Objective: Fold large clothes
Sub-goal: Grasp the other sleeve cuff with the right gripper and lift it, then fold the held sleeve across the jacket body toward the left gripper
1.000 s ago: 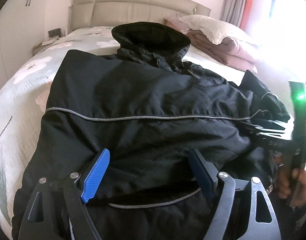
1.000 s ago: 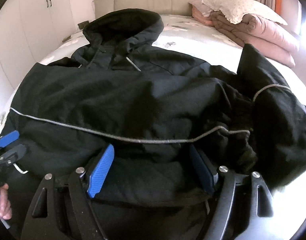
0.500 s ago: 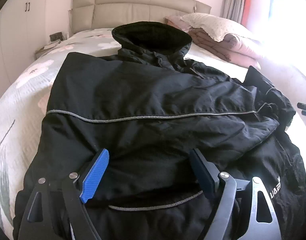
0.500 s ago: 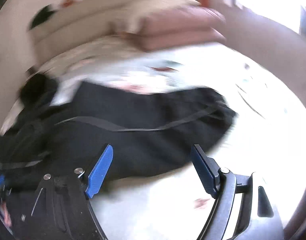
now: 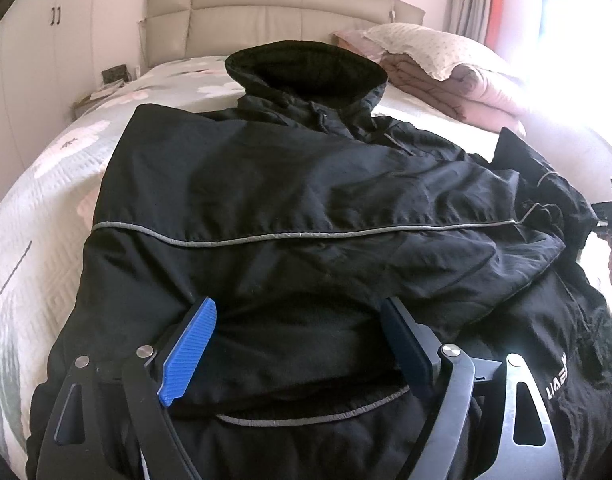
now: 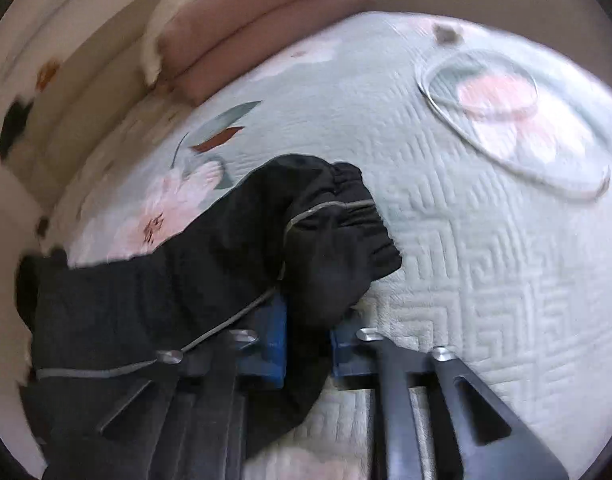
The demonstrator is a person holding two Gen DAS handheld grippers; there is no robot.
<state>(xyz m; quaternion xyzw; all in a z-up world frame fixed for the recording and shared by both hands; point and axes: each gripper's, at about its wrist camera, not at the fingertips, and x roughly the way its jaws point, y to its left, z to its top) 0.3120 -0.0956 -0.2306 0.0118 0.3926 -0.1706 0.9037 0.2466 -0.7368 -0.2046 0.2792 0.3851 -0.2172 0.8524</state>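
Left wrist view: black hooded jacket [image 5: 306, 208] lies spread on the bed [image 5: 46, 208], hood [image 5: 306, 66] at the far end, well ahead of the left gripper [image 5: 302, 344]. Grey piping line [image 5: 306, 236] runs across the jacket just ahead of the fingertips. L jaws stand wide apart, blue pad [image 5: 188, 354] on one side, dark pad on the other, w/ jacket fabric lying between and under them; pads don't press on anything visible. Whether the tips touch the cloth can't be told. Far off to the gripper's right, at the frame edge, part of the other tool shows by the sleeve end, too small to read. Beyond the hood: beige headboard [image 5: 266, 4]; ahead-right, folded pink quilts [image 5: 457, 80] w/ a white pillow [image 5: 425, 46] on top. Right wrist view (blurred): right gripper [image 6: 307, 340] has just been closing and its jaws are now nearly together, clamped on the jacket's sleeve [image 6: 210, 276] close to the elastic cuff [image 6: 345, 216]. Blue pads sit either side of a bunched fold of black fabric. Cuff end sticks out just ahead of the fingertips; rest of the sleeve trails off to the gripper's left. Under and ahead of the tool: pale quilted floral bedspread [image 6: 485, 264]. Pink quilts appear far ahead-left.
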